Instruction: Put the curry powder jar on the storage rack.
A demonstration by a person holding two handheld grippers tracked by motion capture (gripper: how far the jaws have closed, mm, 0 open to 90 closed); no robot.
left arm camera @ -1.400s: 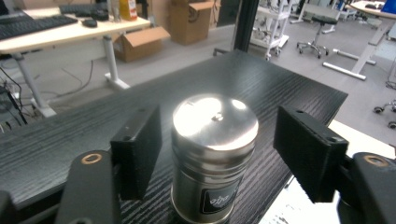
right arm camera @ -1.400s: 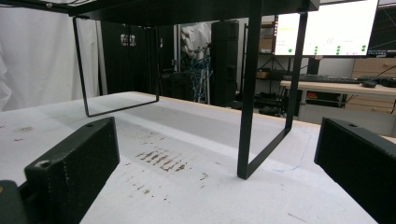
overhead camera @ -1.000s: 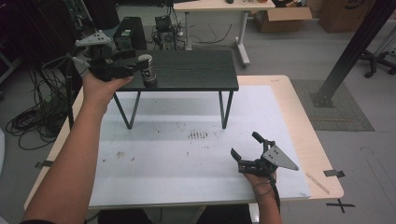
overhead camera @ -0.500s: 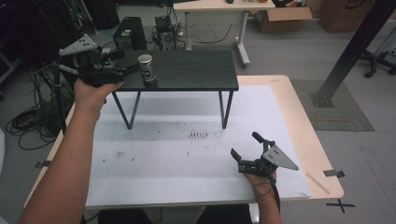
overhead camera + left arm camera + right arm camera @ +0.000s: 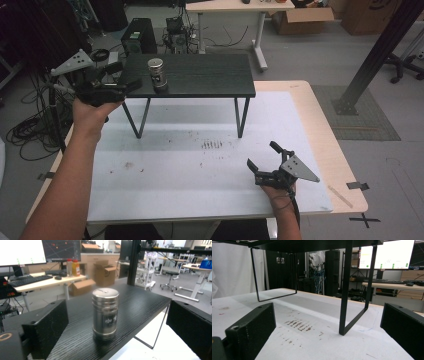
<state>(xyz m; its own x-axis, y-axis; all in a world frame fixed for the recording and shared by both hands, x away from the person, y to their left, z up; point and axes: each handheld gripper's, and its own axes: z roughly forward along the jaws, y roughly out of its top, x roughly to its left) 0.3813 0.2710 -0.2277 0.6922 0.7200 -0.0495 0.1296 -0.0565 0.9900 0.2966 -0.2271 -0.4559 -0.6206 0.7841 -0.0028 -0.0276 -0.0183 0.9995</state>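
Observation:
A steel canister (image 5: pixel 158 74) stands upright on the left part of a small black table (image 5: pixel 205 75). My left gripper (image 5: pixel 127 75) hovers open at the table's left end, a short way left of the canister and not touching it. In the left gripper view the canister (image 5: pixel 105 313) sits ahead between the two wide-apart black fingers (image 5: pixel 47 326). My right gripper (image 5: pixel 261 154) rests open and empty on the white mat (image 5: pixel 190 165) near the front right. Its fingers (image 5: pixel 252 328) face the black table's leg (image 5: pixel 344 290).
The black table stands on thin metal legs (image 5: pixel 242 117) over the back of the white mat. Dark smudges (image 5: pixel 212 145) mark the mat's middle. Cables, a computer tower (image 5: pixel 137 37) and desks lie on the floor beyond the worktable.
My left gripper has drawn back to the left, away from the canister, which stays put on the black table. The right gripper has not moved.

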